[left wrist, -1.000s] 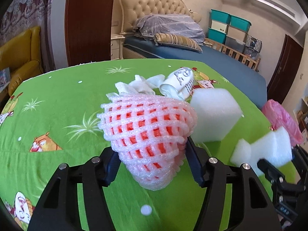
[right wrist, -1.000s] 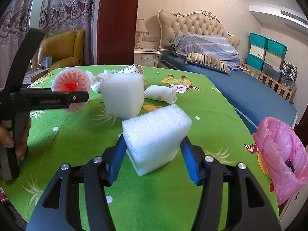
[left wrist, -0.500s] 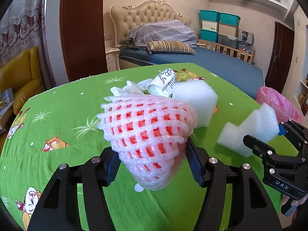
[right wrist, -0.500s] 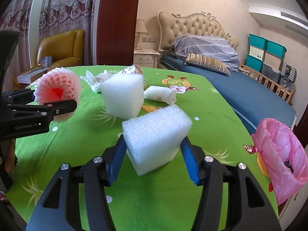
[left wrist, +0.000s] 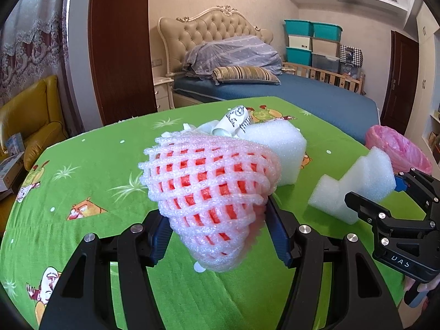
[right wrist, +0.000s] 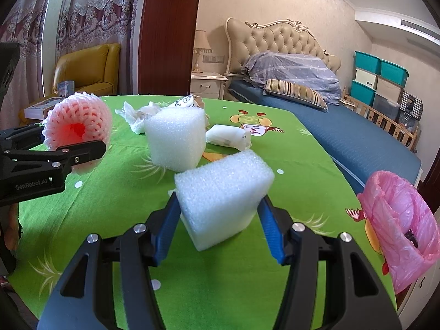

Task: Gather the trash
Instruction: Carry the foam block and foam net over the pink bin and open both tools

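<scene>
My left gripper [left wrist: 220,236] is shut on a pink foam fruit net [left wrist: 211,189], held above the green tablecloth; the net [right wrist: 78,122] and that gripper show at the left of the right wrist view. My right gripper [right wrist: 220,231] is shut on a white foam block [right wrist: 224,195]; the left wrist view shows this block [left wrist: 354,184] at the right. A larger white foam cube [right wrist: 176,140] stands mid-table. Behind it lie crumpled tissue [right wrist: 137,115], a printed paper cup [left wrist: 236,119] and a small white wrapper [right wrist: 228,137]. A pink trash bag [right wrist: 398,225] hangs open at the table's right edge.
The table wears a green cartoon-print cloth [right wrist: 275,151]. A blue bed [right wrist: 357,137] runs beyond the far right side, with stacked teal storage boxes [right wrist: 379,82] behind. A yellow armchair [right wrist: 82,68] and a boxed item sit at the left.
My left gripper with the net has swung toward the right, so the foam block, right gripper and pink bag fill more of its view. The right gripper has held still.
</scene>
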Tool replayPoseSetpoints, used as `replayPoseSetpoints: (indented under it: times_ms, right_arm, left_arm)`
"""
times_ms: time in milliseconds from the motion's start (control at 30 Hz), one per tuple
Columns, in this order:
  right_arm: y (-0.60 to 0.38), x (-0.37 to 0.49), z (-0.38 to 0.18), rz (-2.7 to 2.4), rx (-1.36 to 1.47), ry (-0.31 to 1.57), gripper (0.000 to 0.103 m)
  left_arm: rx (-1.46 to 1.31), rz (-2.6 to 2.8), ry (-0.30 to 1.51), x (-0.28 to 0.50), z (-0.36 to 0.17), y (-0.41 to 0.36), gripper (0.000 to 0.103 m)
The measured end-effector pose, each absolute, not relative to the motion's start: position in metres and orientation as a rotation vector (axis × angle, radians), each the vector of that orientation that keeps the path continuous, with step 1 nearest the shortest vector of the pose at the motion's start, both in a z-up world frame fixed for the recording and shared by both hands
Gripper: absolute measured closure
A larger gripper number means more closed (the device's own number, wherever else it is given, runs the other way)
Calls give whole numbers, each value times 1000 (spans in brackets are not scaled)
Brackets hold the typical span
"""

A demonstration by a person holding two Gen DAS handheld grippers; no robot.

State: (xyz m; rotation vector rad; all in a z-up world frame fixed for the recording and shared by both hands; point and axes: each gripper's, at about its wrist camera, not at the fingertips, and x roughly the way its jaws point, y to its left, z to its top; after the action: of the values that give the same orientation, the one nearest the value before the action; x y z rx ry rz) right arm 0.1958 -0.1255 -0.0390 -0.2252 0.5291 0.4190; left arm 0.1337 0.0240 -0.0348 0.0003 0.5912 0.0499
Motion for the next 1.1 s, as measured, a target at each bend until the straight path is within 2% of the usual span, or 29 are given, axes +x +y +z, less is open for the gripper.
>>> replayPoseSetpoints:
  times_ms: [567,1100]
  right_arm:
    - [-153,174,-22,422,-162,412,48]
    - [-228,162,-10,276,-130,373,48]
  left_arm:
    - [90,4,512,102,-28,1,44]
    - [141,-201,548,125,-24,-63,42]
